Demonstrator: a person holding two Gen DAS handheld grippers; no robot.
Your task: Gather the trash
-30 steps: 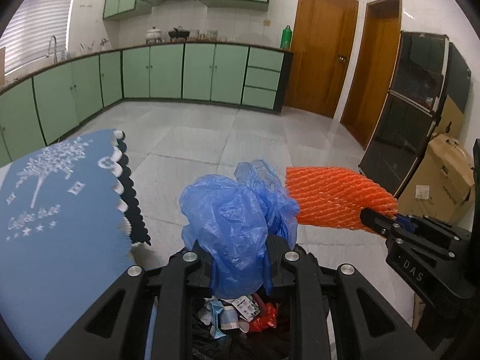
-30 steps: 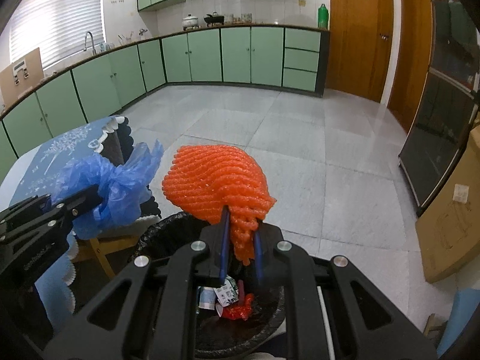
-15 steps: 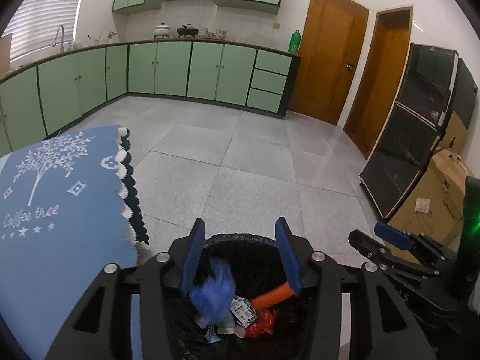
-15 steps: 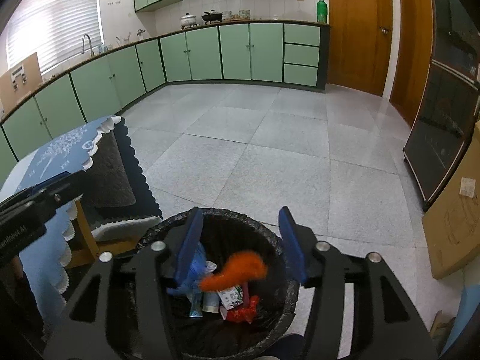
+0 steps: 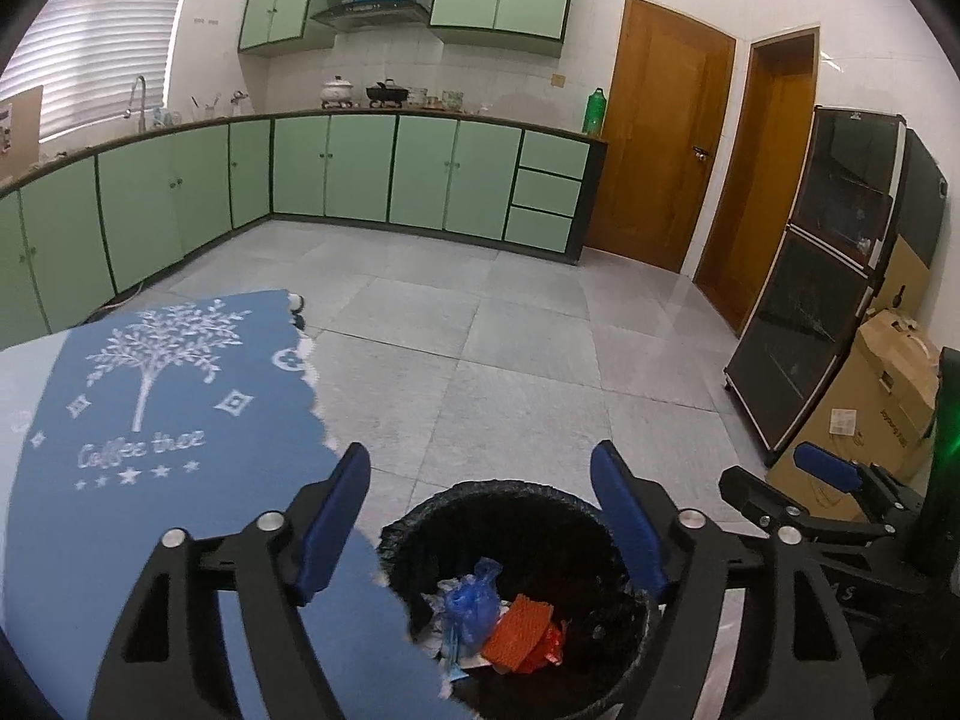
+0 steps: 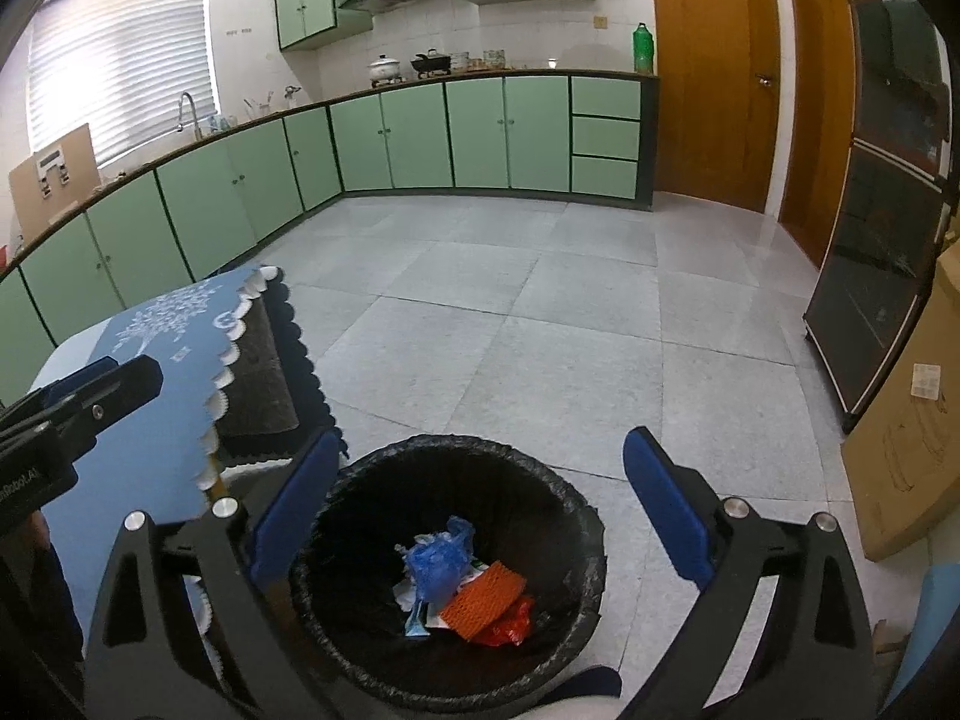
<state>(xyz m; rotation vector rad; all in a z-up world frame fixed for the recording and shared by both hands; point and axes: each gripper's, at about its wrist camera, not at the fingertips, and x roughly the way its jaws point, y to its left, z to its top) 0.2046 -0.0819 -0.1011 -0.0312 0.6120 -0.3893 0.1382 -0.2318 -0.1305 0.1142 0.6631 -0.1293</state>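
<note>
Down in the black bin [image 6: 447, 570]: blue bag [image 6: 438, 558] and orange net [image 6: 486, 597], just dropped. Left gripper [image 5: 480, 516] and right gripper [image 6: 480, 510] fingers just spread wide, released, empty. Probably free for more trash.

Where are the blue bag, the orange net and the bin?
blue bag [image 6: 438, 564]: right wrist view, its crumpled middle.
orange net [image 6: 483, 600]: right wrist view, its flat top.
bin [image 6: 456, 444]: right wrist view, far rim.
</note>
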